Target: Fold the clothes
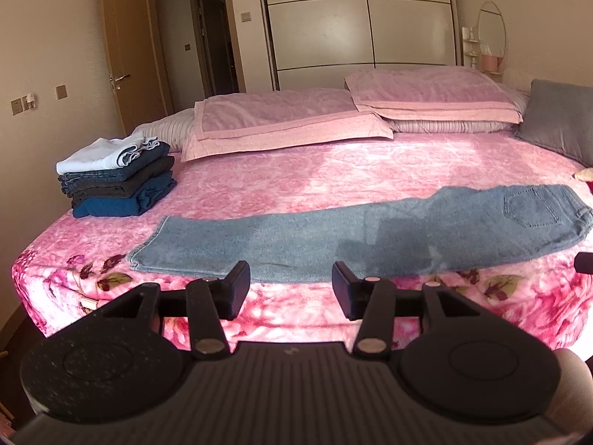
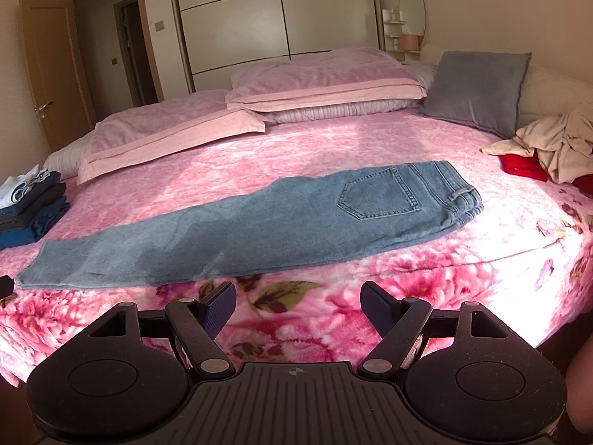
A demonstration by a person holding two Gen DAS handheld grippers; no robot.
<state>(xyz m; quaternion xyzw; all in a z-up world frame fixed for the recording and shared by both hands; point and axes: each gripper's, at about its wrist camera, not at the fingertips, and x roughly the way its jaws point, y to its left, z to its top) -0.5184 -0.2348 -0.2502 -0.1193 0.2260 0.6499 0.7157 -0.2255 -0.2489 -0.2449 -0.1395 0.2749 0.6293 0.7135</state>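
Light blue jeans [image 1: 333, 233] lie flat on the pink floral bed, folded lengthwise, leg hems to the left and waist with back pocket to the right; they also show in the right wrist view [image 2: 259, 222]. My left gripper [image 1: 291, 289] is open and empty, just short of the jeans' near edge at mid-leg. My right gripper [image 2: 298, 309] is open and empty, over the bed's front edge, a little short of the jeans. A stack of folded clothes [image 1: 118, 174] sits at the bed's left edge, also seen in the right wrist view [image 2: 29, 207].
Two pink pillows [image 1: 289, 118] and a grey cushion [image 2: 478, 89] lie at the bed's far side. A heap of unfolded cream and red clothes [image 2: 552, 148] lies at the right edge. A wardrobe [image 1: 355, 18] and an open door [image 1: 129, 55] stand behind the bed.
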